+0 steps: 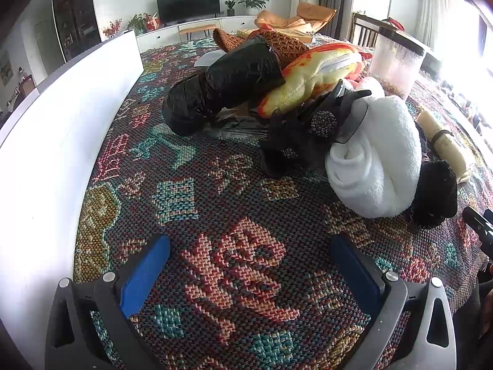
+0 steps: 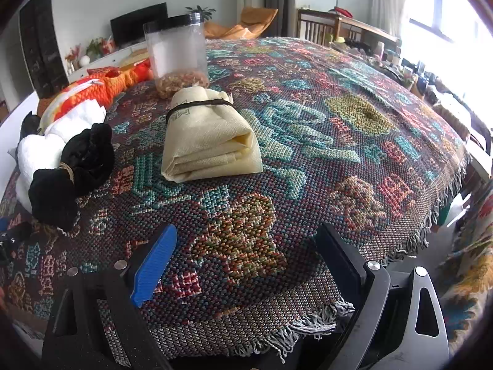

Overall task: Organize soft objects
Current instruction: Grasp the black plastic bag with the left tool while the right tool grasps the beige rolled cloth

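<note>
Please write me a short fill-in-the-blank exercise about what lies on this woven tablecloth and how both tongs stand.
1. The folded cream cloth is bound by a dark ____.
2. The clear jar has a ____ lid.
3. The left tongs and right tongs both stand ____, holding nothing.
4. The black fuzzy item leans against a rolled ____ towel.

Missing words: band; black; open; white

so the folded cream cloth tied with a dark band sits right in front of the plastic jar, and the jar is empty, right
Not quite: the plastic jar is not empty. The right wrist view shows a layer of brownish pieces at its bottom. The rest holds: the folded cream cloth, tied with a dark band, sits right in front of it.
</note>
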Demonstrator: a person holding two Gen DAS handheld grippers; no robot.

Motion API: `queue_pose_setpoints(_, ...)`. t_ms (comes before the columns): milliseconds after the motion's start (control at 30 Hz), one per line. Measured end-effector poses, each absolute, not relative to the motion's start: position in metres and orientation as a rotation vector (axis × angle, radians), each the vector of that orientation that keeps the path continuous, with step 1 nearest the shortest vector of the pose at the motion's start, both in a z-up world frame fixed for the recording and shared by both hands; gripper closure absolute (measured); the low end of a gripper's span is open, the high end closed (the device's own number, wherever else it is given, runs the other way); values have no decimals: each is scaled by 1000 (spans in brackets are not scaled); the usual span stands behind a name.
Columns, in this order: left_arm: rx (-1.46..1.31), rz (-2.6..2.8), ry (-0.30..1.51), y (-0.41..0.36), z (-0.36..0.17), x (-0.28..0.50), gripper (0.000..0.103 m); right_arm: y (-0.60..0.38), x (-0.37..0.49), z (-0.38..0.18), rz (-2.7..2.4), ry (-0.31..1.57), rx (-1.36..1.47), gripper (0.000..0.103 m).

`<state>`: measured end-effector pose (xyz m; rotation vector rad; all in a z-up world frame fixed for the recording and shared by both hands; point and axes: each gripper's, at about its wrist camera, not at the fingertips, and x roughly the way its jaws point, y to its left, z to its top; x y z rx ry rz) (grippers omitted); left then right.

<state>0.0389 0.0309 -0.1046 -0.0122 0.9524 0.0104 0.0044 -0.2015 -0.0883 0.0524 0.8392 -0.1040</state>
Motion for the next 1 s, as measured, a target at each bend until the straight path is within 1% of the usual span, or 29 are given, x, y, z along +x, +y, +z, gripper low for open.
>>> queue_pose_setpoints(267, -2, -11, 953, 35, -104, 40, 0, -204, 5, -87, -104, 836, 51, 9)
queue_pose_setpoints(400, -17, -59, 1035, 41, -97, 53, 0, -203, 1, -86, -99, 826, 49, 9)
queue_pose_setpoints(600, -47, -104, 958, 67, -42, 85, 0, -202, 1, -86, -96, 821, 47, 9)
queue_pose_setpoints(733, 11, -140, 976, 68, -26, 125, 0, -202, 1, -86, -96, 821, 47, 9)
queue_pose_setpoints(800, 12, -187, 944, 67, -16, 134, 0, -202, 1, -86, -95, 820, 47, 9)
queue_pose_setpoints(867, 68, -260, 941, 58, -13, 142, 0, -202, 1, -85, -94, 819, 47, 9)
queue_pose_setpoints(1000, 304, -322, 968, 42, -20, 152, 0, -203, 2, -85, -91, 817, 47, 9)
